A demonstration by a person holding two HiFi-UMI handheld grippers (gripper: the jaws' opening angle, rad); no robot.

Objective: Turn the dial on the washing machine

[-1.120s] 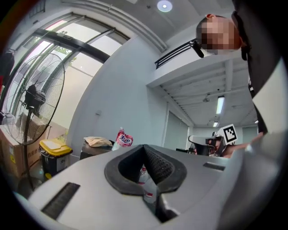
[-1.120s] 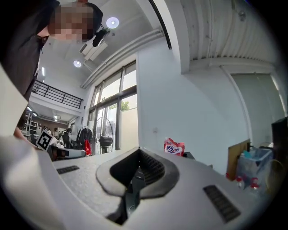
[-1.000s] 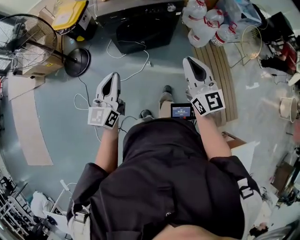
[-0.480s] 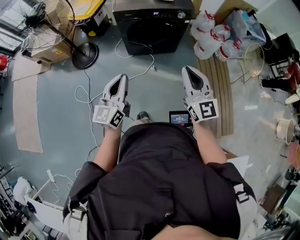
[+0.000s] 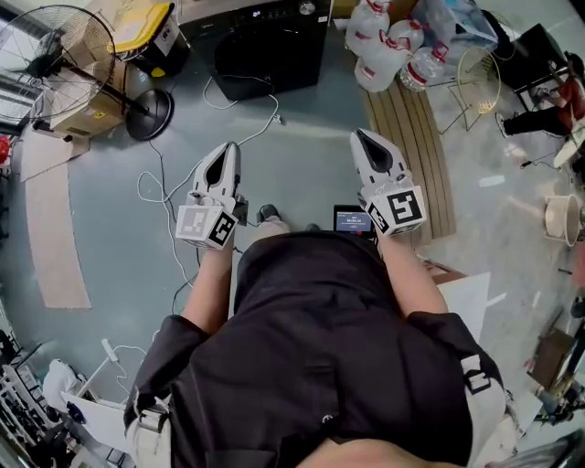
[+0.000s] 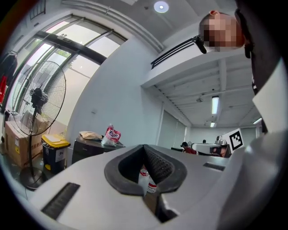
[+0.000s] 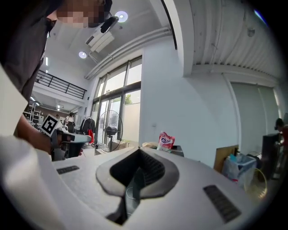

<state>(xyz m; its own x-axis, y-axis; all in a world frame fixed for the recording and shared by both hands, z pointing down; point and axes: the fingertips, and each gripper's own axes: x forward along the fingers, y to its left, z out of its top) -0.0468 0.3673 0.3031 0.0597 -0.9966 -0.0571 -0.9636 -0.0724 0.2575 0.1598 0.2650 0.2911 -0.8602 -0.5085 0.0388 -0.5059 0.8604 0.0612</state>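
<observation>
Black washing machine (image 5: 274, 50) stands well ahead of the left tongs (image 5: 226, 151) and right tongs (image 5: 360, 137) (dial (image 5: 308, 8) on its top panel); I see both pinched together, holding nothing.

standing fan (image 5: 57, 57) | yellow bin (image 5: 137, 23) | water bottles (image 5: 386, 47) | wooden slats (image 5: 428, 155)

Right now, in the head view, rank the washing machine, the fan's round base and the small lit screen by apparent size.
1. washing machine, though cut off by the top edge.
2. fan's round base.
3. small lit screen, smallest despite sitting nearer the camera.
</observation>
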